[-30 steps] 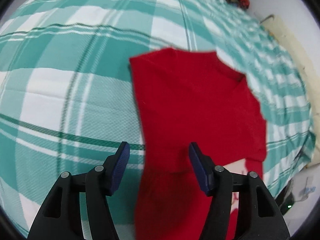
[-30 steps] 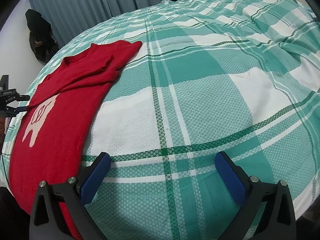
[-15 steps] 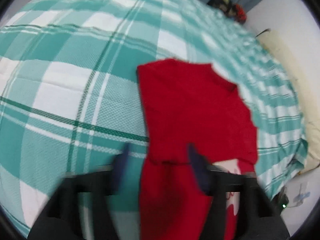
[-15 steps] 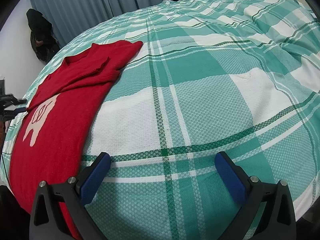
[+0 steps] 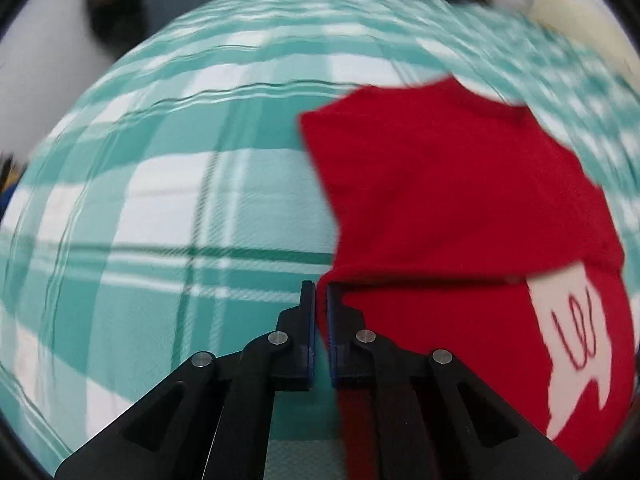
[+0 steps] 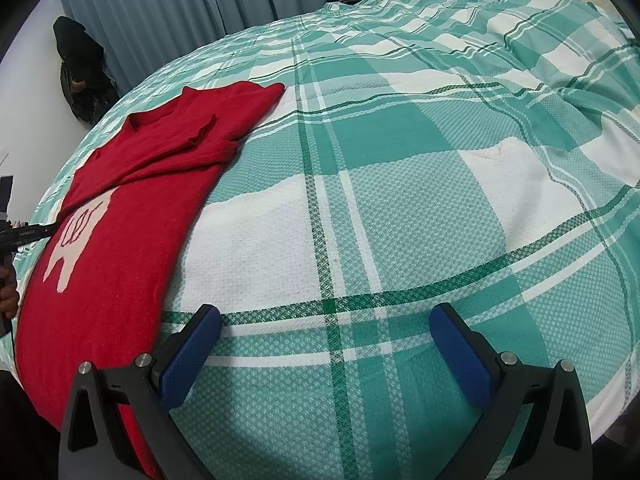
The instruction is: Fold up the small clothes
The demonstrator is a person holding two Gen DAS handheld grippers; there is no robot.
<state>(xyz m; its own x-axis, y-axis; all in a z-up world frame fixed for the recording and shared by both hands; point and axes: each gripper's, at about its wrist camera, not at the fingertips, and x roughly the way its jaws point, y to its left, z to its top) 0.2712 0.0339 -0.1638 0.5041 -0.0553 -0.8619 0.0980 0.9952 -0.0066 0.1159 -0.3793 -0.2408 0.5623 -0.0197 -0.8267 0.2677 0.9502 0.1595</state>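
Left gripper: jaws together, apparently pinching the red knitted sweater edge at 3 o'clock, likely for folding.
Right gripper: jaws apart, over the teal plaid bedspread.

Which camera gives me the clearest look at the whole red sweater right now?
The right wrist view: the red sweater lies sharp and almost fully visible on the plaid bedspread. The left wrist view is close and motion-blurred, showing only its upper part behind the left tongs.
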